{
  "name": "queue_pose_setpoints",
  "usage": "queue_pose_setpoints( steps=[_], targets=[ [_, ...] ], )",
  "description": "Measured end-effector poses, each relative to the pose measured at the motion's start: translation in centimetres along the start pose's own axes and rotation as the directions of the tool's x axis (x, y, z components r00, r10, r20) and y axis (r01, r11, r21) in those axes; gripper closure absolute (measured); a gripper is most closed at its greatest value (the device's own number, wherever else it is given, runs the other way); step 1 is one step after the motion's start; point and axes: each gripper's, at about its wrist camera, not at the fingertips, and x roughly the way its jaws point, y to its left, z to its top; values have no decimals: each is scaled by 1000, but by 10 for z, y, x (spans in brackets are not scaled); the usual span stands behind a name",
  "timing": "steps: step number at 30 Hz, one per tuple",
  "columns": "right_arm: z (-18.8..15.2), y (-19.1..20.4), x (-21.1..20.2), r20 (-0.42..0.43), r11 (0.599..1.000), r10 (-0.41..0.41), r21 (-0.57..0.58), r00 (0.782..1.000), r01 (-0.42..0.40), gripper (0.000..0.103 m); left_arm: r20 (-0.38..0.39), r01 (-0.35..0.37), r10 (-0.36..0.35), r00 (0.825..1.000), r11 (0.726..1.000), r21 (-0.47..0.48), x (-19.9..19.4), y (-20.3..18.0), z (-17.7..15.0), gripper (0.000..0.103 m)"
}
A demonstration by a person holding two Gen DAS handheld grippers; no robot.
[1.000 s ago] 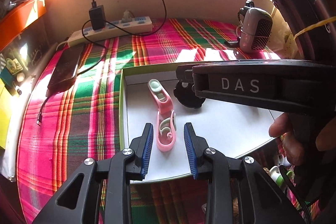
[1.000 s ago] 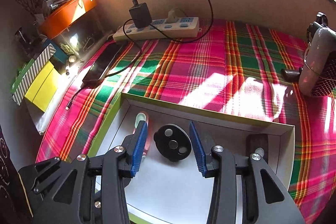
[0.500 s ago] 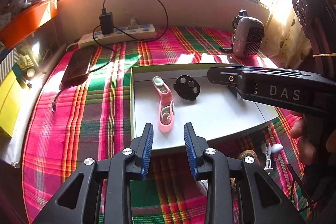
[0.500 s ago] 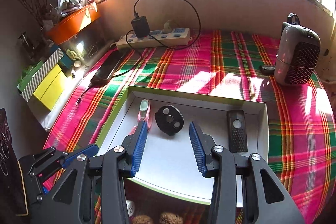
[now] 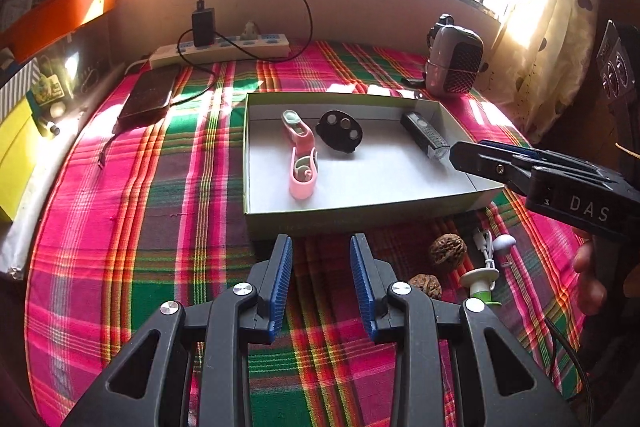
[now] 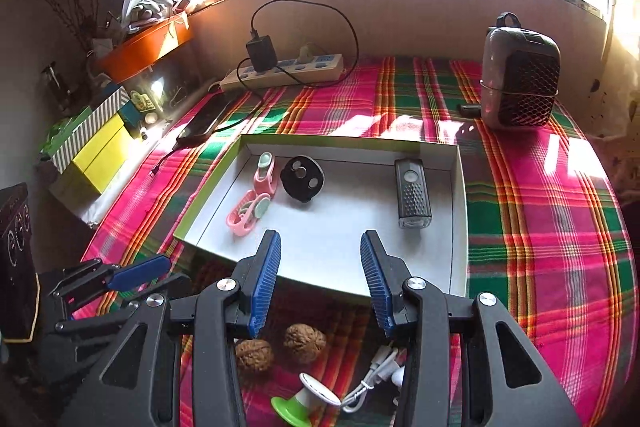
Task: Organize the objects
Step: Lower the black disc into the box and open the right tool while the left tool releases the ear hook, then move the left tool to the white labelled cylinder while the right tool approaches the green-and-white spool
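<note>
**Three things in the box, more waiting outside**

Sunlight from the window falls across a bright cloth (image 5: pixel 168 187) with pink, green and orange stripes. On it sits the box (image 5: pixel 360 213), a flat cardboard tray with low walls, pale and smooth inside, green along the rim.

Three things lie in the box. At its left is the pink toy (image 5: pixel 301 163), long, smooth and rubbery looking, with loops at one end. Beside it is the black disc (image 5: pixel 339 131), round and flat with three pale dots. At the right is the dark bar (image 5: pixel 426 139), a small block with a bumpy grid on top.

Just outside the near wall of the box lie two walnuts (image 6: pixel 276 347), brown, round and wrinkly. Next to them are a white cable (image 6: pixel 370 379), thin and bendy, and a green and white cup (image 6: pixel 306 401) lying tipped on its side.

I think I am between picks, with these loose things to go in next. My left gripper (image 5: pixel 320 267) hangs over the cloth near the box, jaws partly open, holding nothing. My right gripper (image 6: pixel 320 267) hangs over the near edge of the box and the walnuts, jaws about half open, also empty.

I guess the next move is to go down on a walnut. It is hard and round, so it may roll. I want the pads square on both sides.

Farther back are a power strip (image 6: pixel 288 71), a dark phone (image 5: pixel 150 95) and a small heater (image 6: pixel 520 83).
</note>
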Motion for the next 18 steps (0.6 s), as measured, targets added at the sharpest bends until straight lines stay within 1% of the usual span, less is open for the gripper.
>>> queue_pose_setpoints(
  steps=[3, 9, 11, 12, 15, 18],
  targets=[
    [-18, -3, -9, 5, 1000, -19, -4, 1000, 19, 60, -7, 12, -12, 1000, 1000, -2, -1, 1, -6, 75],
    [-47, -9, -28, 25, 999, -28, 28, 999, 28, 59, -19, 58, -58, 998, 998, -10, -1, 0, -15, 74],
    [-57, -9, -33, 37, 999, -21, 32, 999, 20, 54, -28, 77, -77, 997, 997, -13, 1, -2, -17, 72],
    [-61, -9, -34, 35, 999, -24, 34, 999, 23, 50, -31, 89, -90, 995, 996, -16, 2, -3, -17, 70],
    [-69, -6, -37, 30, 999, -27, 20, 999, 27, 49, -44, 116, -117, 992, 993, -13, 6, -8, -16, 69],
    [-80, -2, -40, 34, 1000, -27, 3, 999, 27, 49, -56, 122, -122, 991, 993, 3, 10, -15, -16, 69]
  ],
)
